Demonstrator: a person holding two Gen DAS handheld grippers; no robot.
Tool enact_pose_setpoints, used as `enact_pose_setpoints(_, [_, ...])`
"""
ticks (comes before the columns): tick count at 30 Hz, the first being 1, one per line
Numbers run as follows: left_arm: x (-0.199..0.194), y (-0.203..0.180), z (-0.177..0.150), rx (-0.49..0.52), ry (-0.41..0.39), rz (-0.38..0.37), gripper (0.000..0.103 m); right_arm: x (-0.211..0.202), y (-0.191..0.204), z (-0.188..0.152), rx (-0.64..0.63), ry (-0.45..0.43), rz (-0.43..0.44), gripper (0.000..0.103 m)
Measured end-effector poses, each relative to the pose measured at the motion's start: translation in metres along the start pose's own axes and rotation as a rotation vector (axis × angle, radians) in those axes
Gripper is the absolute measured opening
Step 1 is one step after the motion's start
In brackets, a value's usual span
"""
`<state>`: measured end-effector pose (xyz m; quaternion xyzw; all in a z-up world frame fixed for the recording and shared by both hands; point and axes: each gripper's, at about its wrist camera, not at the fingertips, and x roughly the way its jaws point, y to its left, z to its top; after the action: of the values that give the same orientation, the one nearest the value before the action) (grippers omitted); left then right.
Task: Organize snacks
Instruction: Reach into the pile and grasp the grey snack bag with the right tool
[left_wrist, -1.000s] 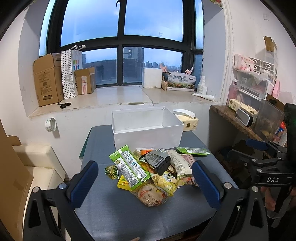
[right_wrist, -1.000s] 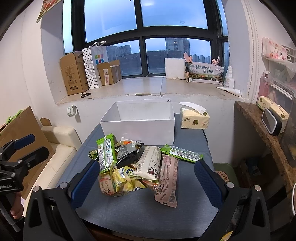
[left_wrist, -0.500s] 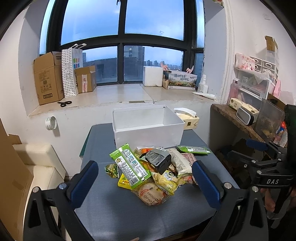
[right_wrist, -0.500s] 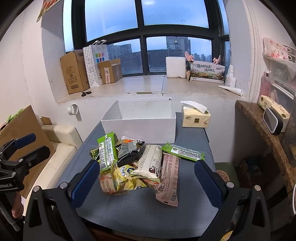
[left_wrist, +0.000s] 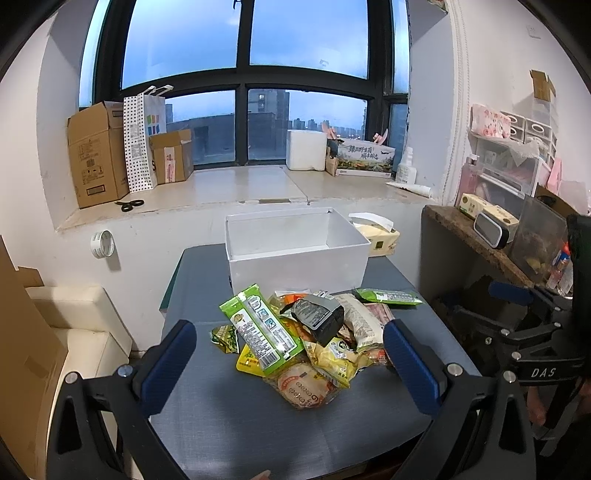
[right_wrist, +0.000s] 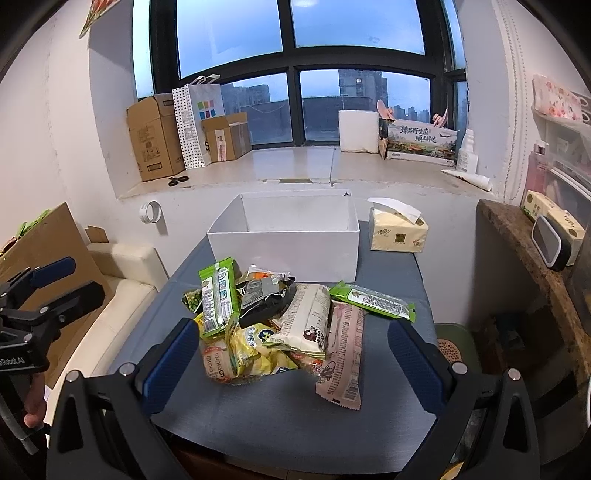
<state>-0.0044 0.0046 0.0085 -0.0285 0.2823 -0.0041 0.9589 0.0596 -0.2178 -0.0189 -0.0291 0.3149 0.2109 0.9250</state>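
Note:
A heap of snack packets (left_wrist: 310, 339) (right_wrist: 280, 325) lies on the dark blue table (left_wrist: 229, 424) in front of an empty white box (left_wrist: 295, 254) (right_wrist: 284, 240). On top lean a green packet (left_wrist: 260, 328) (right_wrist: 218, 299) and a dark grey one (left_wrist: 319, 319) (right_wrist: 264, 299). A pink packet (right_wrist: 343, 354) and a long green one (right_wrist: 371, 299) lie at the heap's right. My left gripper (left_wrist: 291, 362) hangs open before the heap, holding nothing. My right gripper (right_wrist: 291, 362) is open too, near the table's front edge.
A tissue pack (right_wrist: 399, 234) stands right of the box. The windowsill behind holds cardboard boxes (left_wrist: 98, 151), a dotted bag (left_wrist: 144, 140) and scissors (left_wrist: 129, 205). A cream seat (right_wrist: 122, 269) is on the left, a shelf with a speaker (right_wrist: 550, 240) on the right.
Both grippers have drifted slightly forward toward the heap, so the packets and box look a little nearer. Nothing on the table has moved.

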Motion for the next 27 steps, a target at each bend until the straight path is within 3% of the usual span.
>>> enact_pose_setpoints(9, [-0.009,0.018,-0.004,-0.029,-0.079,-0.009,0.103,0.016,-0.001,0.001,-0.006,-0.001,0.030,0.103])
enact_pose_setpoints(13, [-0.013,0.034,-0.012,-0.068,-0.116,0.018,0.103,0.039,0.009,0.001,-0.085,-0.009,0.062,0.103])
enact_pose_setpoints(20, [-0.005,0.049,-0.023,-0.103,-0.030,0.013,0.103,0.122,0.030,0.006,-0.143,0.126,0.101,0.103])
enact_pose_setpoints(27, [-0.006,0.055,-0.026,-0.107,-0.028,0.030,0.103,0.208,0.045,0.016,-0.150,0.256,0.055,0.103])
